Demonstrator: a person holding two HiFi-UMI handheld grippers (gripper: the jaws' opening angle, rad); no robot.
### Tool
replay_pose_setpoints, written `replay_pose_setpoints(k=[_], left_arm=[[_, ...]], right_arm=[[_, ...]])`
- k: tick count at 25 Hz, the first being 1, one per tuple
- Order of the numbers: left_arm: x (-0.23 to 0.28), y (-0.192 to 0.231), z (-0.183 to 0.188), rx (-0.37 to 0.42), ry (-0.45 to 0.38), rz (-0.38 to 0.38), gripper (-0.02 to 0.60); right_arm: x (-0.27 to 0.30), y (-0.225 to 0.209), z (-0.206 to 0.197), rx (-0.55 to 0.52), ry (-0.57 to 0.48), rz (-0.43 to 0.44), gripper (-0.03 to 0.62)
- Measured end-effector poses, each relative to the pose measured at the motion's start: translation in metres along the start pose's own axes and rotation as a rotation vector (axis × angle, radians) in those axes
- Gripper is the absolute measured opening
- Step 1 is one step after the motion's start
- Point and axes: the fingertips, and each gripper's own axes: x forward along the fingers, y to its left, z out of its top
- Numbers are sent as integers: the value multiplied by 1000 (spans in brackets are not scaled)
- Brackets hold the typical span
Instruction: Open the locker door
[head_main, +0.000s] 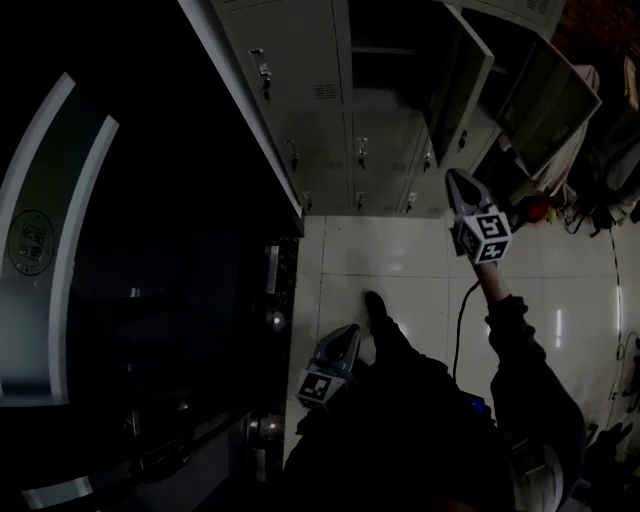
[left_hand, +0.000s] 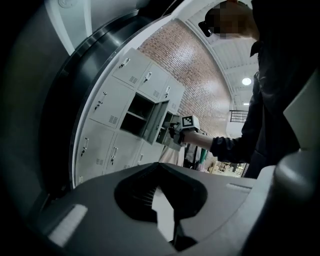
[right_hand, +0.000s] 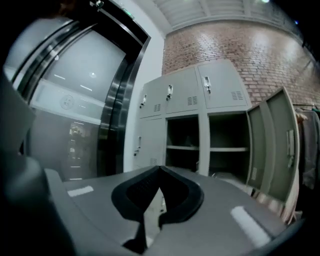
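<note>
A grey locker bank (right_hand: 170, 100) stands against a brick wall. Two of its middle compartments (right_hand: 183, 145) are open, and one door (right_hand: 280, 135) hangs swung out to the right. In the head view the open doors (head_main: 460, 85) show at the top, with my right gripper (head_main: 455, 178) raised just below them, apart from them. Its jaws are shut with nothing between them (right_hand: 160, 167). My left gripper (head_main: 350, 330) hangs low beside my body, shut and empty (left_hand: 159, 164). From the left gripper view I see the right gripper's marker cube (left_hand: 188, 122) near the open door (left_hand: 154, 122).
A tall dark glass panel with a curved metal frame (head_main: 60, 250) fills the left side. White floor tiles (head_main: 400, 260) lie before the lockers. Clothes and bags (head_main: 600, 170) hang at the right. A cable (head_main: 460, 320) trails by my right arm.
</note>
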Motion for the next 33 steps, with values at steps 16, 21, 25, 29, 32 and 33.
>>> replay_pose_setpoints(k=[16,21,25,29,32,33], left_arm=[[-52,-101,-47,-24,-4,-106,2],[-42,-125,-45,-19,23,-112,2],[-35,-157,-51,4,46,-129,2],[-37,-188,-60,21,43,-122,2],[-33,-214,-75,23,22,-125,2],[-32,-223,-79,19,24,-124,2]], right_arm=[[-250,260,-110,276,287,271,0],[-293,285,-124,311,336,333,0],[-325,262,-126,263,324,339,0],[-357,238,-130,256,321,319,0],[-385,224,-133,239,315,325,0],[-394,220,-134,240,313,329,0]])
